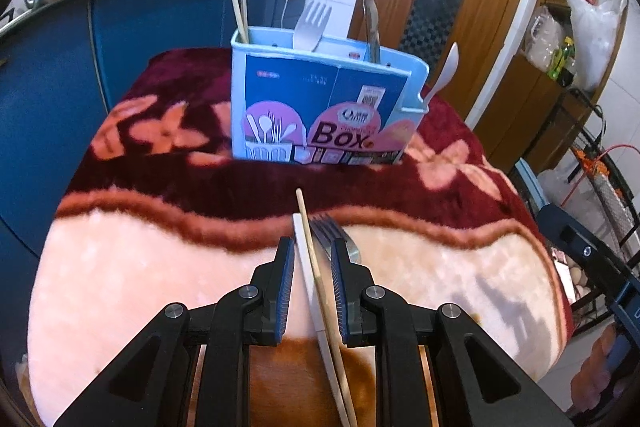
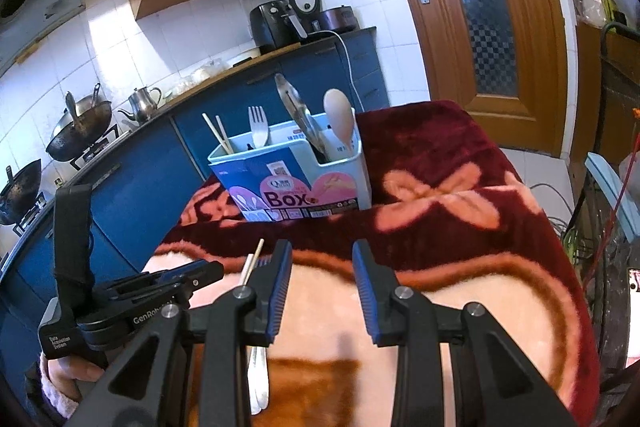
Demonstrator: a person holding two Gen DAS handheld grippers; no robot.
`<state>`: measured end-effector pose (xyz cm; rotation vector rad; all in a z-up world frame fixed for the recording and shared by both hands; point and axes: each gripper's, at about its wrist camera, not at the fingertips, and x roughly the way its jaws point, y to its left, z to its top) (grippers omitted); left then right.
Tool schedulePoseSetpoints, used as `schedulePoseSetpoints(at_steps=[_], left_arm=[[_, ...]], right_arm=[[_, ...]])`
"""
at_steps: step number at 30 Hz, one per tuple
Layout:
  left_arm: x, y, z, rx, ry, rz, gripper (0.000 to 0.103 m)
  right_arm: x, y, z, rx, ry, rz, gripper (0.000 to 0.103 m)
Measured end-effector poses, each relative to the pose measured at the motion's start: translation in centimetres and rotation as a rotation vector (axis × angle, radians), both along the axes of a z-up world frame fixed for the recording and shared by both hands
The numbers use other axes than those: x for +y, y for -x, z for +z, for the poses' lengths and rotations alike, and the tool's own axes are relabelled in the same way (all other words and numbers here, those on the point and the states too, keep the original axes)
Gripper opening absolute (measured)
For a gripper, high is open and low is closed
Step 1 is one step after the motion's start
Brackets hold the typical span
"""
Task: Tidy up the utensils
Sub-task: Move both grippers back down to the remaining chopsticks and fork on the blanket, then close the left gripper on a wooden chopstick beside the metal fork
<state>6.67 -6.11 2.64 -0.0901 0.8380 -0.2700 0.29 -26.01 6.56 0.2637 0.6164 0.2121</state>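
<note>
Lying on the blanket [image 1: 120,267]: one chopstick [image 1: 316,267], one fork [image 1: 332,235].

Bare blanket [image 2: 460,247] lies open between the right gripper [image 2: 322,291] and the utensil box [image 2: 296,183]; chopsticks [image 1: 238,7], fork [image 1: 312,25], tongs [image 1: 372,27] and spoon [image 1: 444,71] jut above its rim. The left gripper [image 2: 168,279] crowds the left side.

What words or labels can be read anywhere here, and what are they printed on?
"Box": large letters on the utensil holder's front label.
"GenRobot": partly hidden, on the left gripper body.
"Data Acquisition System": small print on that gripper's handle.
Too small or blurred: the holder's fine print, the logo above "Box", its QR code.
</note>
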Motion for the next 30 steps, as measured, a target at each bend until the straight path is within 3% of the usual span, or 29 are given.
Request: schedulePoseSetpoints(at_steps=[18, 30], left_arm=[[-0.4, -1.2, -2.6, 0.089, -0.021, 0.003, 0.019], [-0.4, -2.3, -3.3, 0.099, -0.021, 0.001, 0.019]], right_arm=[[-0.3, -0.5, -1.9, 0.057, -0.003, -0.001, 0.035], [-0.7, -0.7, -2.6, 0.076, -0.011, -0.005, 0.035]])
